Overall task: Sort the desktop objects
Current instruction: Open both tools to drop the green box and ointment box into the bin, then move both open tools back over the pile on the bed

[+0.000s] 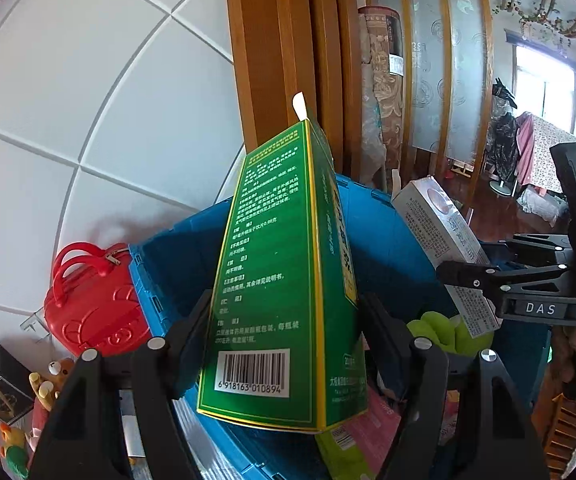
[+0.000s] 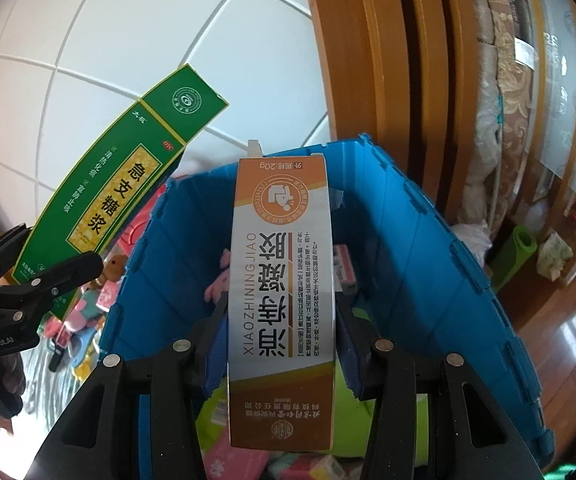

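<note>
My left gripper is shut on a tall green medicine box and holds it over the open blue bin. The same green box shows at the left of the right wrist view. My right gripper is shut on a white and orange medicine box, held above the blue bin. That box and the right gripper appear at the right of the left wrist view. The bin holds green, pink and other small items.
A red toy case stands left of the bin against the white tiled wall. Small toys and a black box lie at lower left. A wooden door frame rises behind the bin. Wooden floor lies to the right.
</note>
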